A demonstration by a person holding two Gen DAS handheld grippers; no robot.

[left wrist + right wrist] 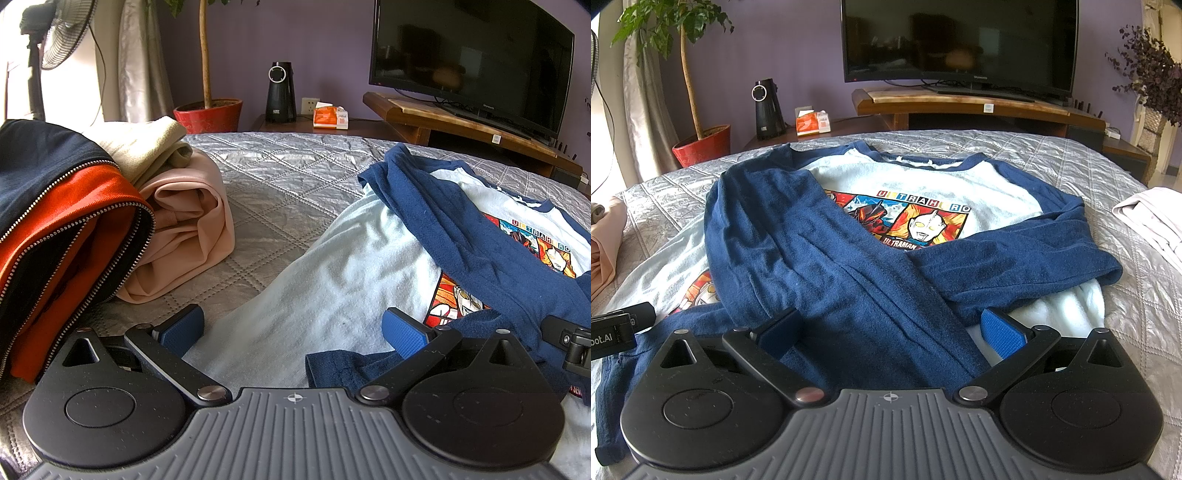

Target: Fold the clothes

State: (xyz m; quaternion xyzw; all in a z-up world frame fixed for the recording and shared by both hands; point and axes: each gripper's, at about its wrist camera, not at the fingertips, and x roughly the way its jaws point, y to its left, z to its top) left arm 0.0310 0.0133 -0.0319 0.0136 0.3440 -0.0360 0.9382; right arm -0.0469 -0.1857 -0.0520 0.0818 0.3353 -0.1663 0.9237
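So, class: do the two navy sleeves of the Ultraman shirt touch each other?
Touching. The right wrist view shows the left sleeve lying across the right sleeve, overlapping on the shirt's front.

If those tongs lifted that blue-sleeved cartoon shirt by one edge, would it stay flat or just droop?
Probably droop: the shirt looks like soft knit, its sleeves already lying in wrinkled folds across the print. It likely weighs little, since it lies thin on the quilted bed cover. The fuzzy surface should not slip much in the right tongs, now open.
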